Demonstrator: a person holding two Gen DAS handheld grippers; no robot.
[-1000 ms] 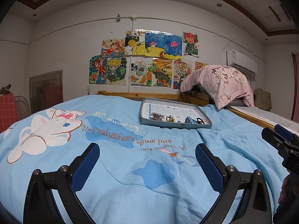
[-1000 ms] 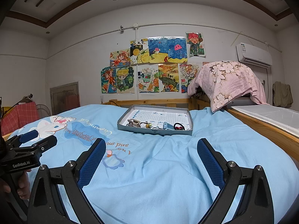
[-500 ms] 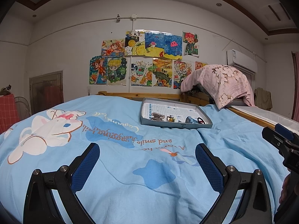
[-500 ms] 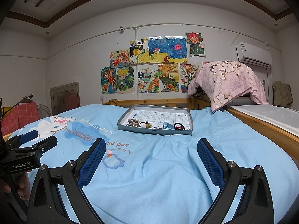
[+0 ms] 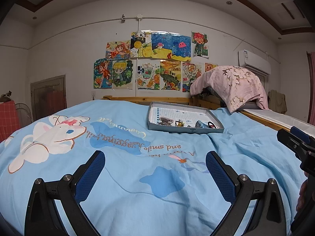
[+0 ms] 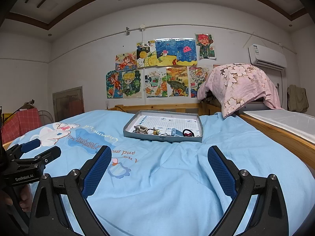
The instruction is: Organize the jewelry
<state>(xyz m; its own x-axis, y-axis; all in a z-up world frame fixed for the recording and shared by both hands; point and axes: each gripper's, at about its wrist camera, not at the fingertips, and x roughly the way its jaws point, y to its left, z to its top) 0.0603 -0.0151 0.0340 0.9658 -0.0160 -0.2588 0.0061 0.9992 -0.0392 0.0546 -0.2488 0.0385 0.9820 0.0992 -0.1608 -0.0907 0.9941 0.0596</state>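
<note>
Grippers come first, both low over the near edge of the bed. The left gripper point(image 5: 155, 169) has its two blue fingers spread wide with nothing between them. The right gripper point(image 6: 158, 165) is spread wide too, and it holds nothing. In the right wrist view a hand point(image 6: 21, 198) holds the left tool's handle at the left edge.

Under them lies a light blue blanket point(image 6: 177, 186) with a white bunny point(image 5: 51, 135) printed near the bed's left side. Farther on, near the far edge of the bed, sits a grey tray point(image 6: 163, 137) on the blanket. The jewelry lies along the tray's near wall: a grey hair claw point(image 5: 166, 121), a small gold charm point(image 5: 180, 123), a blue clip point(image 5: 200, 124) and a black hair tie point(image 6: 188, 132). Past the bed, a pink flowered cloth point(image 6: 240, 84) drapes on the right, and bright drawings point(image 6: 161, 68) hang on the wall.
</note>
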